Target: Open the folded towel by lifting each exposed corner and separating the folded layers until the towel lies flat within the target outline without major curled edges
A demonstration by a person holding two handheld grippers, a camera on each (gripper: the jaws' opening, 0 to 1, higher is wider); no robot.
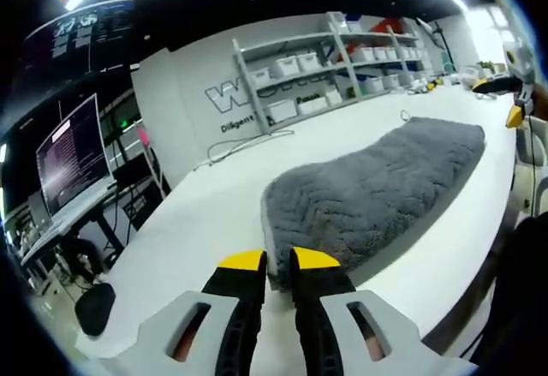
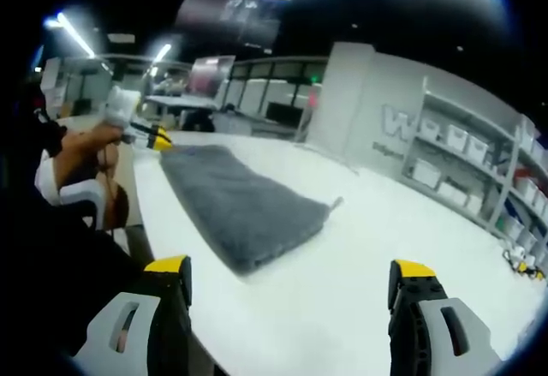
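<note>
The gray towel lies folded on the white desk, along its near edge. The left gripper has its yellow-tipped jaws almost together, right at one end of the towel, though I cannot tell if they pinch it. The right gripper hangs wide open, just off the towel's other end.

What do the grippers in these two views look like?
The left gripper and the right gripper match: black jaws with yellow tips, set on pale grey bases with slotted openings. Seen in the right gripper view, the left one is held by a person wearing a white sleeve.
</note>
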